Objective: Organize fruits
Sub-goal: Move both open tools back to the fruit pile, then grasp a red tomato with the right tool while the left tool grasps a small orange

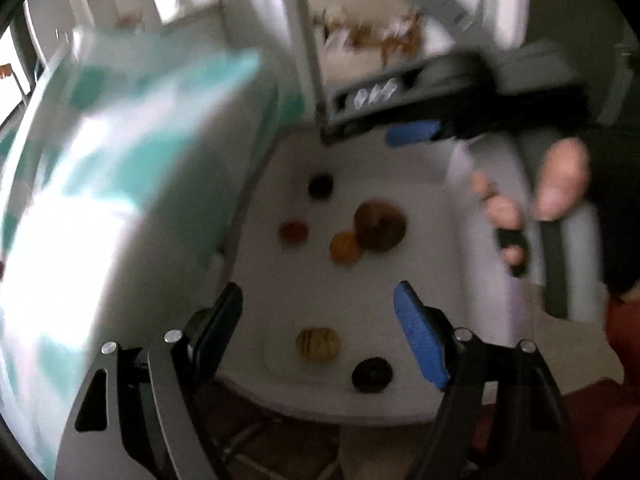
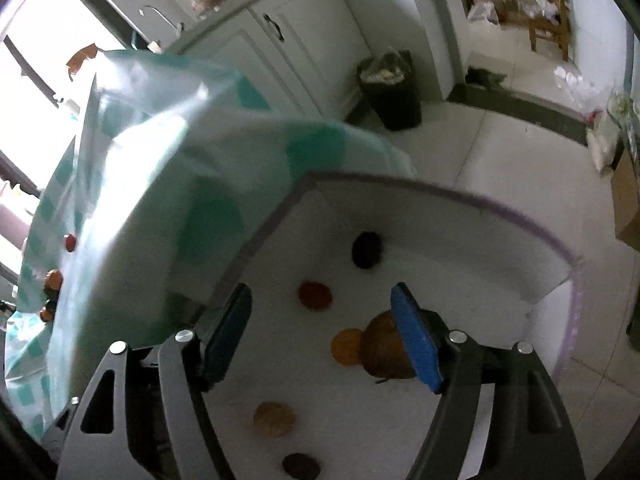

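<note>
Several fruits lie in a white bin: a large brown one, an orange one, a red one, a dark one, a tan one and another dark one. The left wrist view shows the brown fruit, the orange one, the red one, a striped yellow one and dark ones. My left gripper is open and empty above the bin. My right gripper is open and empty over the fruits; it also shows in the left wrist view, held by a hand.
A table with a teal checked cloth stands left of the bin, with small red-brown fruits on it. A black waste bin, kitchen cabinets and a wooden chair stand beyond on the tiled floor.
</note>
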{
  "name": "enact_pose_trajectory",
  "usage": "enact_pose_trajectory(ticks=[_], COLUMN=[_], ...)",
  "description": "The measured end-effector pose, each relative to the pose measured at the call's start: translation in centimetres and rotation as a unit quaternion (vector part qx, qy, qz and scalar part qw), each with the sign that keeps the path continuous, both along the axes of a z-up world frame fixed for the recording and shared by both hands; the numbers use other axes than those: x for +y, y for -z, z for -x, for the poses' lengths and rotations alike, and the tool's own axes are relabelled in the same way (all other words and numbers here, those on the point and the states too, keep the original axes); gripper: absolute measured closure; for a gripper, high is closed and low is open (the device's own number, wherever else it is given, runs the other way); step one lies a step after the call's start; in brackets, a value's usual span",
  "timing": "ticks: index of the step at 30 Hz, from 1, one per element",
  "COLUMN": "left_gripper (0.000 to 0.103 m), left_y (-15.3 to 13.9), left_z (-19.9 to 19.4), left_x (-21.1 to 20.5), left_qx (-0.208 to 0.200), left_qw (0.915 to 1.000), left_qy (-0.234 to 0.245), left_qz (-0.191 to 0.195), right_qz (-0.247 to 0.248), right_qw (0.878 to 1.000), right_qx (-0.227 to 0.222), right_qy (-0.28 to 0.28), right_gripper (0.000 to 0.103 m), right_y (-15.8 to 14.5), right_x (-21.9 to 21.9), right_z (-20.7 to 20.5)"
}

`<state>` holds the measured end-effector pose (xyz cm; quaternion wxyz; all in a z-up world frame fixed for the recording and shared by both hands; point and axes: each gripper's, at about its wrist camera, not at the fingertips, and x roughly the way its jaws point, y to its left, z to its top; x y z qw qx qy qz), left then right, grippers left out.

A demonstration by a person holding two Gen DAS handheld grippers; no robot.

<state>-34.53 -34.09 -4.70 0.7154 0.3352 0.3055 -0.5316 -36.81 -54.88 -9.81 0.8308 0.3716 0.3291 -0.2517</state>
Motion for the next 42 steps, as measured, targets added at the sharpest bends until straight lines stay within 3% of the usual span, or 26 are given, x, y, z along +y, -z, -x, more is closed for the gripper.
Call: enact_pose_trajectory(ticks=[2, 4, 7, 10, 13, 14, 16, 17, 19, 23, 24, 28, 32, 36, 40, 42], left_gripper=[0.011, 0.008, 0.005, 0.002, 0.002, 0.002, 0.002, 0.002, 0.002, 0.002, 0.002, 0.002, 0.002, 0.002, 0.002, 0.002], left_y=[-2.9, -5.3, -8.0, -9.5, -10.3, -10.6, -10.7, -11.0, -11.0, -10.8, -10.8, -10.2, -9.6, -9.0, -8.8, -8.7], left_z=[0.3, -0.4, -4.0, -9.3, -14.9, -16.9, -19.9, -20.9, -24.1, -29.7, -30.9, -33.6, -34.2, -33.8, -34.2, -34.2], left_x=[2.3, 4.7, 8.7, 13.7, 19.6, 22.0, 26.0, 27.2, 30.7, 34.3, 34.7, 33.8, 34.0, 34.9, 36.2, 36.4], left_qx=[-0.024, -0.044, -0.052, -0.049, -0.027, -0.018, -0.013, -0.014, -0.021, 0.01, 0.021, 0.032, 0.052, 0.053, 0.075, 0.085], left_qw=[0.9985, 0.9947, 0.9862, 0.9671, 0.9341, 0.9194, 0.8927, 0.8851, 0.8564, 0.8239, 0.8221, 0.8333, 0.8356, 0.8248, 0.8053, 0.8025], left_qy=[0.005, -0.012, -0.08, -0.186, -0.305, -0.345, -0.408, -0.424, -0.482, -0.544, -0.546, -0.528, -0.508, -0.513, -0.529, -0.529], left_qz=[0.049, 0.092, 0.136, 0.167, 0.184, 0.188, 0.191, 0.19, 0.184, 0.16, 0.159, 0.16, 0.203, 0.233, 0.256, 0.262], right_qz=[0.022, 0.046, 0.08, 0.105, 0.12, 0.124, 0.138, 0.144, 0.156, 0.194, 0.199, 0.191, 0.178, 0.151, 0.15, 0.145], right_qw=[1.0, 0.998, 0.992, 0.983, 0.97, 0.965, 0.956, 0.952, 0.943, 0.93, 0.93, 0.929, 0.929, 0.932, 0.93, 0.93], right_qx=[-0.019, -0.043, -0.078, -0.087, -0.072, -0.067, -0.055, -0.049, -0.039, -0.006, -0.001, 0.0, -0.01, 0.0, 0.008, 0.011], right_qy=[0.002, -0.012, -0.061, -0.127, -0.201, -0.219, -0.253, -0.267, -0.292, -0.311, -0.311, -0.318, -0.325, -0.33, -0.336, -0.337], right_gripper=[0.032, 0.031, 0.025, 0.016, 0.016, 0.016, 0.016, 0.016, 0.016, 0.016, 0.016, 0.022, 0.029, 0.037, 0.045, 0.049], right_y=[-2.4, -5.4, -9.2, -11.2, -11.7, -11.7, -11.8, -11.8, -11.5, -10.6, -10.4, -10.3, -10.7, -9.9, -9.2, -9.1], right_x=[0.5, 2.1, 5.2, 9.5, 14.9, 16.3, 19.5, 20.7, 23.3, 25.7, 25.9, 27.1, 27.5, 27.7, 28.2, 28.1], right_z=[0.2, -0.1, -2.8, -6.8, -12.0, -13.5, -16.9, -18.6, -22.2, -30.2, -32.0, -39.1, -43.8, -47.7, -49.5, -50.1])
